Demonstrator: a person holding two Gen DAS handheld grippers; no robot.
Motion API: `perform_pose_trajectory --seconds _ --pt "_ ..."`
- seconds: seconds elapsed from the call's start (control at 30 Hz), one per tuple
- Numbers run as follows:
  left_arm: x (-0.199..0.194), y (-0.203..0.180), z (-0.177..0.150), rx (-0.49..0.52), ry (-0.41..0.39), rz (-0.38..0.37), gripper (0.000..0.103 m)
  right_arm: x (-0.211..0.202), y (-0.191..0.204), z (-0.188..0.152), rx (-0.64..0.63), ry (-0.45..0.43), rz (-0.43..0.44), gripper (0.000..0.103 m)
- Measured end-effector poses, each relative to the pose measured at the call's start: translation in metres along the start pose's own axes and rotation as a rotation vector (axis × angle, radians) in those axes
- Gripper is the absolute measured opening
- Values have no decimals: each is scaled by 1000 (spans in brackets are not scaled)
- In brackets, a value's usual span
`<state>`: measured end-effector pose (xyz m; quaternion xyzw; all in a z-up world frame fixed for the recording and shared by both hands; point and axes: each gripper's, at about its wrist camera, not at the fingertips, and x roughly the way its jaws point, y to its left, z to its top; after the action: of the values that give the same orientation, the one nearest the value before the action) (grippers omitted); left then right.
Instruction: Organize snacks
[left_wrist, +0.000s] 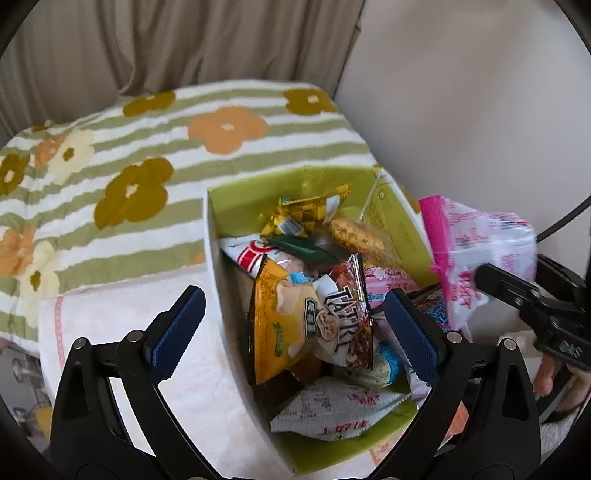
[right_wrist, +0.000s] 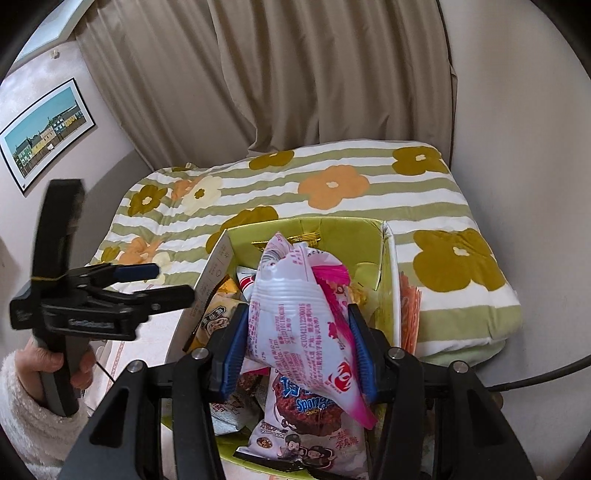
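A green cardboard box (left_wrist: 236, 192) (right_wrist: 369, 229) stands on the bed, full of several snack packets, among them a yellow packet (left_wrist: 277, 317) and a Sponge Crunch packet (right_wrist: 306, 413). My right gripper (right_wrist: 299, 347) is shut on a pink and white snack bag (right_wrist: 295, 314) and holds it above the box; the bag also shows at the right of the left wrist view (left_wrist: 476, 251). My left gripper (left_wrist: 295, 325) is open and empty, hovering over the box's left wall; it also shows in the right wrist view (right_wrist: 162, 284).
A green-striped quilt with flowers (left_wrist: 147, 147) (right_wrist: 461, 258) covers the bed behind the box. A pale pink towel (left_wrist: 147, 314) lies left of the box. Beige curtains (right_wrist: 295, 74) and a wall are behind. A cable (right_wrist: 535, 380) runs at the right.
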<state>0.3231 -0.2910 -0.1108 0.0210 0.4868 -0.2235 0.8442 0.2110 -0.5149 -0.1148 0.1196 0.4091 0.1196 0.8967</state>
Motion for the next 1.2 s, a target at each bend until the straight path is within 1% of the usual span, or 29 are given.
perform_pose_trajectory --seconds 0.07,0.2,0.33,0.4,0.43,0.47,0.5,0.53,0.6,0.67,0.73,0.87,0.97,1.13,1.2 --pt "-13 3 -6 -9 -43 15 97 1 0 0 8 2 7 47" --pt "-33 7 -11 -13 -118 92 97 7 1 6 9 9 25 47" --pt "-45 13 -18 -29 -155 123 97 15 10 15 -3 21 71 47" --pt "-49 15 -22 -33 -159 148 97 24 13 19 -9 31 74 50" --pt "-52 16 -25 -37 -168 174 97 28 14 21 -20 35 63 58" --pt "-55 17 -28 -38 -176 194 97 31 16 22 -38 36 35 68" --pt "-58 17 -31 -39 -181 206 97 31 17 22 -53 27 -17 90" --pt "-61 17 -35 -43 -188 224 97 28 17 20 -59 7 -49 99" --pt "-68 18 -45 -51 -196 260 97 20 16 14 -64 -33 -75 100" --pt "-75 19 -56 -63 -206 289 97 19 15 6 -74 -33 -109 100" --pt "-79 21 -66 -77 -207 300 97 19 17 -3 -87 -38 -129 100" --pt "-93 25 -83 -101 -221 297 97 10 31 -16 -108 -44 -124 100" --pt "-116 24 -92 -101 -267 296 97 -10 48 -19 -126 -92 -133 100" --pt "-169 23 -110 -83 -379 293 97 -63 86 -26 -148 -217 -172 100" --pt "-194 26 -119 -72 -423 306 97 -86 106 -32 -153 -274 -195 100"
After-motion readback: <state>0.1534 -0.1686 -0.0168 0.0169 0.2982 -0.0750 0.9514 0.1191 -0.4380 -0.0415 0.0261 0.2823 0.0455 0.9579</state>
